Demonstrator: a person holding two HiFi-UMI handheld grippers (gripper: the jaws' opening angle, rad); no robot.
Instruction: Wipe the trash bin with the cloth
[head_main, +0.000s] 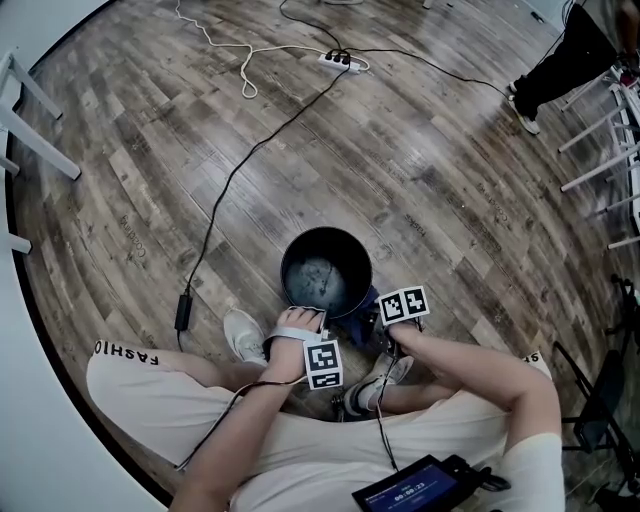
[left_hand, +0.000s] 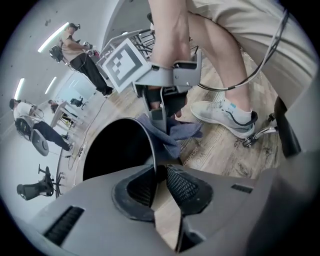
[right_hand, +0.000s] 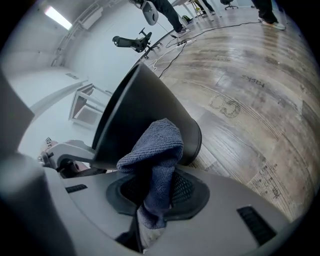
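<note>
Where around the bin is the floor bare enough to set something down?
Bare floor lies right of the trash bin, toward the white chair legs, and beyond it up to the power strip. The near side is crowded: left gripper, right gripper, cloth, shoes.

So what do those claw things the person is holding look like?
The left claw and right claw are light grey plastic, each with two black pads covered in tiny dimples. Each carries a white cube printed with black square patterns, and a thin black cable trails back from it. The arms are bare, with a pale short sleeve showing on the right one.
</note>
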